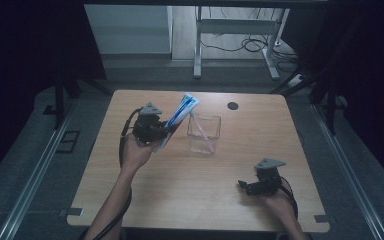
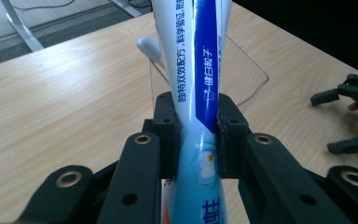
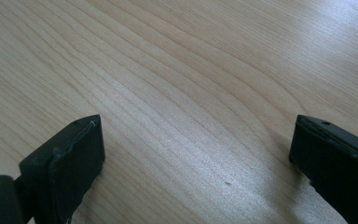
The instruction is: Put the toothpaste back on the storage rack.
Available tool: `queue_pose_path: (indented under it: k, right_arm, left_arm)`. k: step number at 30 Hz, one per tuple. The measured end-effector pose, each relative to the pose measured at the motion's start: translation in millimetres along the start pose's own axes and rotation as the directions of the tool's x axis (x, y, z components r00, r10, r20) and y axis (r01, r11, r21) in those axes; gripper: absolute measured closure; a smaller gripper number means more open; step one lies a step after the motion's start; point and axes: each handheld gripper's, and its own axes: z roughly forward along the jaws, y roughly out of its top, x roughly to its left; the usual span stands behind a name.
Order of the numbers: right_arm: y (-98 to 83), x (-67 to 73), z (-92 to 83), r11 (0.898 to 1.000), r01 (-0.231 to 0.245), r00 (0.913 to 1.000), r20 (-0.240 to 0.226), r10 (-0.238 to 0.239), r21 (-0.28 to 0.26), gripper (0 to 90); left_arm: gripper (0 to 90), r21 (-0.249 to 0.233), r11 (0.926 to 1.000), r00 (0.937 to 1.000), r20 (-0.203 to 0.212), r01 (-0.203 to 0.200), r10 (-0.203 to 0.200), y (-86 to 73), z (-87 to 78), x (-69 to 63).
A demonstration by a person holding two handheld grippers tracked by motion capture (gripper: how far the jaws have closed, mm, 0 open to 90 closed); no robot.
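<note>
Here my left tool pinches a glossy blue-and-white toothpaste tube above the wooden surface, long axis slanting up toward the clear square cup; my right tool rests spread.

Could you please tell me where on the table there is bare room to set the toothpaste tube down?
The table is bare in front, between the two forearms, and on its far right beyond the right gripper. It is crowded mid-table: the left gripper holds the toothpaste tube right beside the clear cup with a toothbrush in it.
</note>
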Motion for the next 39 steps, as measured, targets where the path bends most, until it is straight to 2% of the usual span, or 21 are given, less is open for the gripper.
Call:
queue_pose_path:
  k: [21, 39]
  right_arm:
    - [0.0, 0.0, 0.0, 1.000, 0.000, 1.0000, -0.001, 0.000, 0.000, 3.3]
    - [0.0, 0.0, -0.1, 1.000, -0.001, 1.0000, -0.001, 0.001, 0.001, 3.3]
  left_arm:
    - [74.3, -0.036, 0.9986, 0.9992, -0.009, -0.038, 0.038, 27.4, 43.6, -8.7]
    - [74.3, -0.086, 0.9955, 0.9992, -0.007, -0.040, 0.040, 44.1, 78.8, -9.8]
